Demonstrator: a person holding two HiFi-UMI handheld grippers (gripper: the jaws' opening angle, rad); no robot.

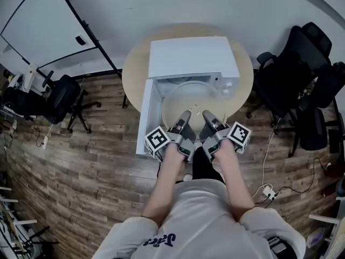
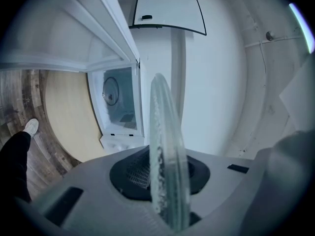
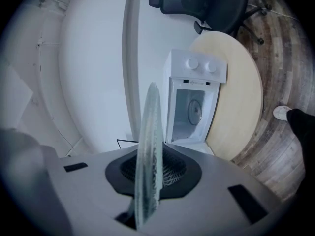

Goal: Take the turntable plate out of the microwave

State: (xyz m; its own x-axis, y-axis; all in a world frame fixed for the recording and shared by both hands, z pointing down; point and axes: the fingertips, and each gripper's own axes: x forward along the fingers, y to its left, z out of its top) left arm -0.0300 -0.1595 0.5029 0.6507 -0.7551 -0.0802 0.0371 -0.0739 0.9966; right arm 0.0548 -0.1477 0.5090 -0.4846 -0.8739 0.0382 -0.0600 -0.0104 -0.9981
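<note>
Head view: turntable plate (image 1: 190, 100), clear glass disc, lying level, face up, held in the air in front of the open microwave (image 1: 191, 58); being round, it has no long axis. Left gripper (image 1: 183, 117) and right gripper (image 1: 208, 116) lie level side by side, each pinching the plate's near rim, forearms extended forward. Microwave stands on a round table (image 1: 133, 74); wood floor (image 1: 81, 161), white walls, office chairs (image 1: 294, 63).

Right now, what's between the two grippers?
The plate: its near rim bridges the gap, left gripper and right gripper each shut on it, in the head view.
</note>
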